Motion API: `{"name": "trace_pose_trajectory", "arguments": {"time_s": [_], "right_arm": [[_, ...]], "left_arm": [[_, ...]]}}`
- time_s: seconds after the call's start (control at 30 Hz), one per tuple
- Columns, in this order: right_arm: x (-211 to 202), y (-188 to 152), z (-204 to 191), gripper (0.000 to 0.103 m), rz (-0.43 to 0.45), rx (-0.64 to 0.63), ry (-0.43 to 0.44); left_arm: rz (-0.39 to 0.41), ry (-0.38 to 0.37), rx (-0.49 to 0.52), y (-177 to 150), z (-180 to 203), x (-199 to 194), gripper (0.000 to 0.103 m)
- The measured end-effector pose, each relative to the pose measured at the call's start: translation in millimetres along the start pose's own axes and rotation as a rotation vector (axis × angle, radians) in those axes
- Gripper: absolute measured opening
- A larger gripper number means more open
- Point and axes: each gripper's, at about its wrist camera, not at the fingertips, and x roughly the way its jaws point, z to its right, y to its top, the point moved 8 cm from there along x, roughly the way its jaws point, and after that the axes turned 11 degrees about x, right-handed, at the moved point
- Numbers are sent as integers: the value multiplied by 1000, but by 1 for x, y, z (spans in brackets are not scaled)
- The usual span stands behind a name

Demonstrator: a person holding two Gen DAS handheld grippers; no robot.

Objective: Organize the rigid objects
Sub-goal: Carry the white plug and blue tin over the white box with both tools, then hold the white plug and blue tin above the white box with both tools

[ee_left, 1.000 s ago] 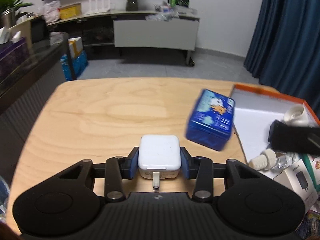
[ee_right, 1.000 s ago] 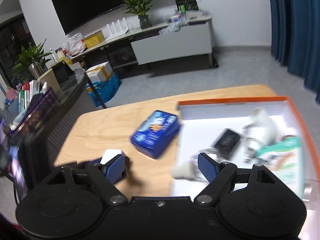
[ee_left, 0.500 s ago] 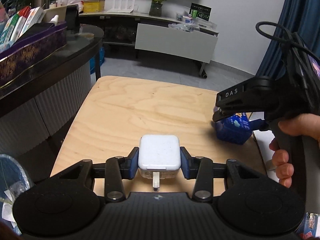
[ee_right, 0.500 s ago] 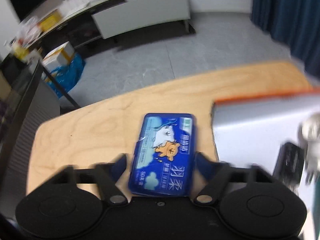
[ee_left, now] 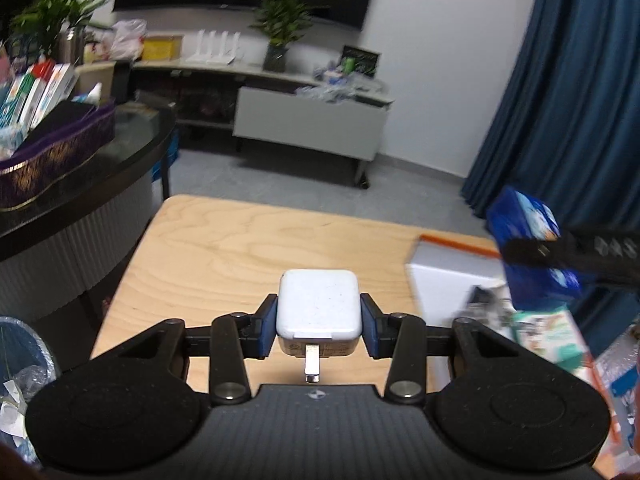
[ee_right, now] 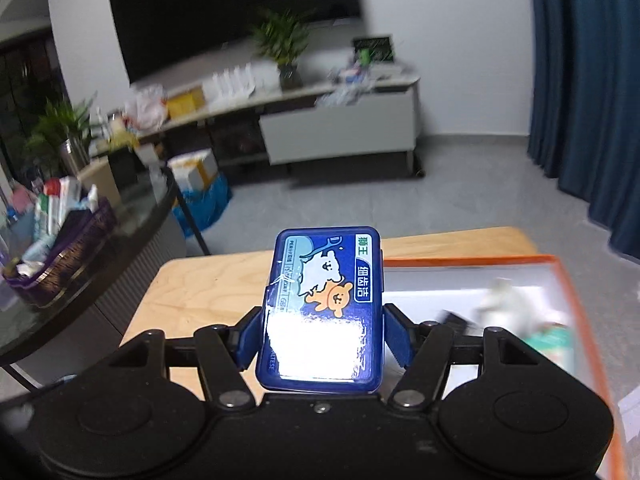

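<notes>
My left gripper [ee_left: 319, 330] is shut on a white plug charger [ee_left: 318, 300], its metal prong pointing back at the camera, held above the wooden table [ee_left: 240, 252]. My right gripper [ee_right: 322, 332] is shut on a blue tin box with a cartoon label [ee_right: 328, 280], held lengthwise between the blue pads and lifted off the table [ee_right: 208, 292]. In the left wrist view that blue box [ee_left: 524, 220] hangs in the air at the right, blurred, above an orange-rimmed white tray [ee_left: 460, 242]. The tray [ee_right: 460, 261] holds several small items.
A black glass side table [ee_left: 80, 184] with a purple basket [ee_left: 56, 156] stands to the left. A waste bin [ee_left: 16, 360] sits low at the left. A TV cabinet [ee_right: 340, 132] and blue curtains [ee_left: 568, 100] lie beyond.
The right gripper came over the blue box, shut on it and lifted it off the table. Both grippers have risen. The left one still holds the charger.
</notes>
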Motion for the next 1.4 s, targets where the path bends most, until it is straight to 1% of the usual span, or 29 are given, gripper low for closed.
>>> {"name": "trace_pose_trajectory", "arguments": {"time_s": [0.1,0.2,0.3,0.33,0.4,0.47,0.53,0.67,0.83,0.93,1.2,1.4], "right_arm": [[-51,-4,38,75,59,-7,-58],[-88,-18,73,75,87,-48,-144],[-114,-32,98,75,107,-40,-155],[-119,-35,104,75,111,-35,-163],[-125,-42,114,75,121,-23,-169],[-128,-47,121,75,127,-7,-163],[-127,-52,125,75,131,-1,-155],[-122,-60,132,75,127,3,-132],[-114,-68,127,75,118,-32,-117],[-112,-71,122,75,119,-58,-122],[-108,-75,124,75,110,-57,-128],[-104,-74,125,75,102,-55,-129]], "left_arm": [[14,-68,1,-1,35,-21,42],[29,-122,45,-4,77,-32,42],[19,-195,66,-10,114,-31,42],[16,-208,80,-12,125,-29,42],[21,-211,118,-15,142,-30,42],[27,-221,129,-18,152,-30,42],[15,-224,122,-23,153,-26,42],[13,-189,121,-26,154,-22,42],[14,-158,110,-28,154,-21,42],[10,-151,113,-30,155,-22,42],[-13,-131,116,-37,157,-22,42],[-19,-124,137,-40,159,-20,42]]}}
